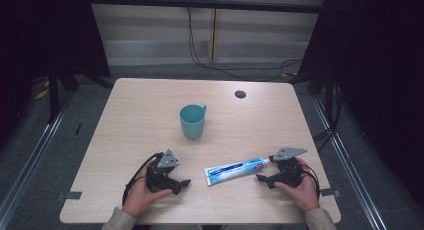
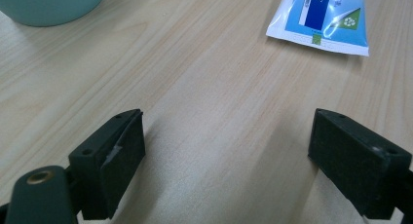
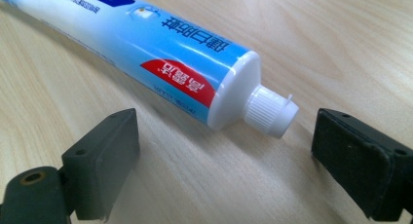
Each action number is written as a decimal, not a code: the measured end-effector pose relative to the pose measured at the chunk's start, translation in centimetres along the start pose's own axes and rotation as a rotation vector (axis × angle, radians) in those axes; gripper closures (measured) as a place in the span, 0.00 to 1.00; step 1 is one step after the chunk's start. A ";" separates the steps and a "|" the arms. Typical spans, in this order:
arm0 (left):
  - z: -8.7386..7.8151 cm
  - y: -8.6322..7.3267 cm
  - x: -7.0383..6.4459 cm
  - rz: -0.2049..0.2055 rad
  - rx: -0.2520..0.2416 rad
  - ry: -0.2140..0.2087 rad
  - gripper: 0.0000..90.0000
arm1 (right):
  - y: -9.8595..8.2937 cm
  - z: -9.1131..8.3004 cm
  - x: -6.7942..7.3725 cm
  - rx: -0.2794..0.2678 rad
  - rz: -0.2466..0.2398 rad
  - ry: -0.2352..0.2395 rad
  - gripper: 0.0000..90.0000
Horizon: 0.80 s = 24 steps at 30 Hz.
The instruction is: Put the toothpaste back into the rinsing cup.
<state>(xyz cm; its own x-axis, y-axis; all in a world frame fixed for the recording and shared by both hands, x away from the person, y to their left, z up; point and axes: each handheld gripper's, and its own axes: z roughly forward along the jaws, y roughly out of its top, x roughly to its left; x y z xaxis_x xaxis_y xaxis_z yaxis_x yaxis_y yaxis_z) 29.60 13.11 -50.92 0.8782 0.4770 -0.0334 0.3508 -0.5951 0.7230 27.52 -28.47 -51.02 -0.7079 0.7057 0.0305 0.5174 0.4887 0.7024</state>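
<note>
With my right gripper (image 3: 221,151) spread just short of the toothpaste tube (image 3: 160,63), I should ease forward and pinch behind its cap (image 3: 271,111); my left gripper (image 2: 226,151) waits spread too.

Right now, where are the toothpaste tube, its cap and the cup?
toothpaste tube (image 1: 234,170), high view, middle of its blue and white body.
cap (image 3: 270,111), right gripper view, ribbed white side.
teal cup (image 1: 192,122), high view, outer wall.
</note>
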 end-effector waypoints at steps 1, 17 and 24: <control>0.0 0.0 0.0 0.000 0.000 0.000 0.14 | 0.0 0.0 0.0 0.000 0.000 0.000 0.11; -0.1 0.0 0.1 0.009 0.004 -0.004 0.15 | 4.1 -0.5 -0.3 0.291 -0.223 0.016 0.14; -0.1 0.0 0.1 0.002 0.000 0.000 0.16 | 6.1 -0.3 -0.1 0.362 -0.332 0.046 0.14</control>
<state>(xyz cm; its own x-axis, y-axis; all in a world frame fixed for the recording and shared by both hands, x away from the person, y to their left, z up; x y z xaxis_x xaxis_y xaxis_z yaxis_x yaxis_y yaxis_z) 29.67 13.22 -50.88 0.8789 0.4760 -0.0314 0.3488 -0.5962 0.7231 30.64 -25.73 -46.46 -0.8790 0.4625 -0.1159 0.3886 0.8357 0.3880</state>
